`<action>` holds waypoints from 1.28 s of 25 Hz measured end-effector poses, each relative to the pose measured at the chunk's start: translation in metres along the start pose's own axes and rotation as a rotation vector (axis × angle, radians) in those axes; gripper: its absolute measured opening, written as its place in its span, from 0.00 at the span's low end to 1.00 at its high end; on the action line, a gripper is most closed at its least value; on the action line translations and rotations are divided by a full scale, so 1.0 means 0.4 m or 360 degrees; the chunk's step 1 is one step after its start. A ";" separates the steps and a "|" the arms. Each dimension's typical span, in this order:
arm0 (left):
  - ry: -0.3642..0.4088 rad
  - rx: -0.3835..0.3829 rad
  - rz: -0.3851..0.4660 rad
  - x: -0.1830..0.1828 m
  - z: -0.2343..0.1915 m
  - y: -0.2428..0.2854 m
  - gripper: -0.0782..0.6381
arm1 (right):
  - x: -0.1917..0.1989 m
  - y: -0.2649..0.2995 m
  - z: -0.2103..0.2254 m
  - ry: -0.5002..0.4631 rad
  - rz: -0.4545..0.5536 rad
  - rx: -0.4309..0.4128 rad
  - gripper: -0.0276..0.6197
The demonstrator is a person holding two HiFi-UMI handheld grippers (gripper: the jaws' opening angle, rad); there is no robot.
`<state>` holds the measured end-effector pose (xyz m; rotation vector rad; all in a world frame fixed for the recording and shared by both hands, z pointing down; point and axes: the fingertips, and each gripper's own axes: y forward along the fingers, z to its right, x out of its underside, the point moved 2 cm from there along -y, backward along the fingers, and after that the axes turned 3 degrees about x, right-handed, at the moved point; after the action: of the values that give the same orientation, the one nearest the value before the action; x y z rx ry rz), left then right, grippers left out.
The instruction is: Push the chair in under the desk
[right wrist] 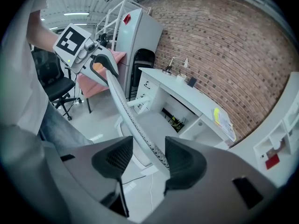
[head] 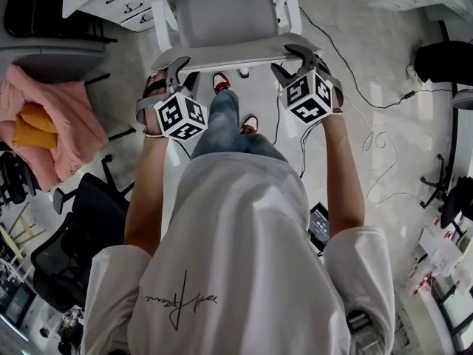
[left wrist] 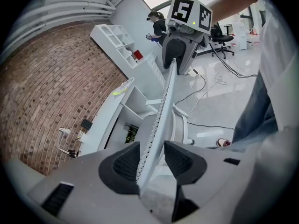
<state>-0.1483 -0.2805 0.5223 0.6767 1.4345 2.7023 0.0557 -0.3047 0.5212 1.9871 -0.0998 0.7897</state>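
A pale grey office chair (head: pixel 222 13) stands just in front of the person with its back towards them. It is pulled out from a white desk (right wrist: pixel 184 91) that runs along a brick wall (right wrist: pixel 224 41). The thin top edge of the backrest (head: pixel 229 50) passes through both grippers. The left gripper (head: pixel 179 72) sits astride the edge near its left end. Its jaws are apart, and a gap shows beside one pad. The right gripper (head: pixel 295 61) straddles the right end the same way, spread and not clamped.

The push will likely go best with the edge seated deep between each pair of jaws. Both sides should press forward evenly so the chair rolls straight rather than swivelling. The armrests probably need to clear the desktop. A loose cable (head: pixel 369 135) lies on the floor near the chair and could catch a wheel. The person's shoes (head: pixel 222 82) are close to the base.
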 end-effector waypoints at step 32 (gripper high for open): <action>-0.1165 -0.0137 0.0742 -0.147 -0.006 -0.237 0.13 | -0.166 -0.238 -0.017 0.0897 0.0660 0.0190 0.11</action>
<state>-0.1138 -0.2396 0.4244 1.9239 1.0461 2.3071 0.0361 -0.2644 0.4137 1.8000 -0.1359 1.6283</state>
